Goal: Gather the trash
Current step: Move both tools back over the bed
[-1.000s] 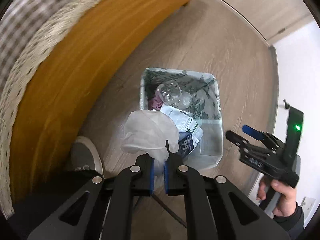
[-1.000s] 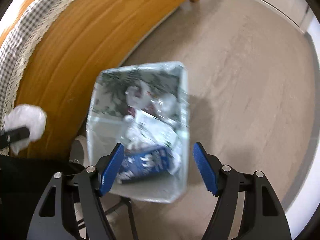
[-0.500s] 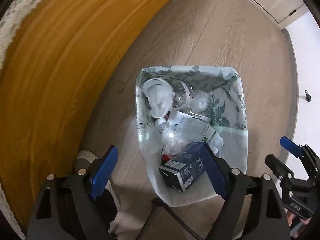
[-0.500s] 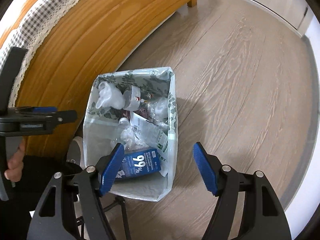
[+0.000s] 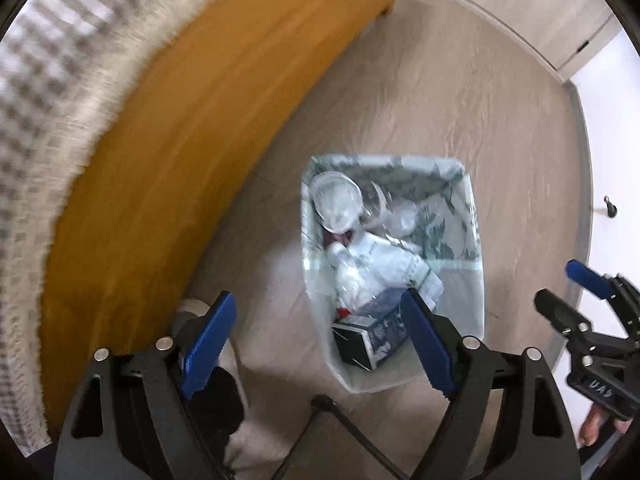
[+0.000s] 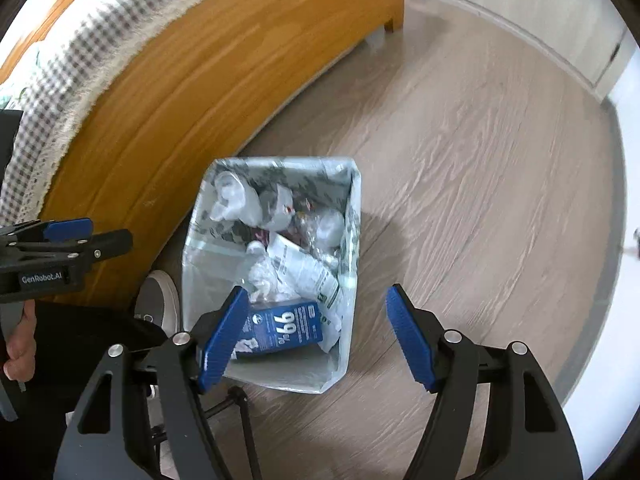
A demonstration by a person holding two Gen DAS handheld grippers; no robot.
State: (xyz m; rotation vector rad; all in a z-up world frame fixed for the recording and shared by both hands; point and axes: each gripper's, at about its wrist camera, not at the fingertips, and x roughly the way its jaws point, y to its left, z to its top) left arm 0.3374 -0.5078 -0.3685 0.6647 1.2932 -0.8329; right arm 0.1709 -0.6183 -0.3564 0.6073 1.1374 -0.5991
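1. Hovering over the bin, left gripper points straight down, jaws wide, nothing between them. Its jaws have just been opening; nothing sits between the pads.
2. Right gripper also spread wide and empty, angled down at the bin from the near side; in the left view it shows at right edge.
3. Trash sits inside the lined bin on the floor, next to the bed frame: white wad at the far corner, crushed bottle mid-pile, blue carton at the near end.
4. Judgement: drop looks done; next is likely going for more trash or handling the liner.
5. Risks:
- Bin looks full and loosely piled; the carton rides high near the rim, so another drop could bounce out.
- Wad is light plastic; it could spring back up or catch a pad if a gripper dips in.
- Shoe and a black stand leg sit just beside the bin; a step or swing could knock it over.
- Liner is thin; a finger snagging it would drag the contents.
- Left view is blurred, so rim clearance is hard to judge.
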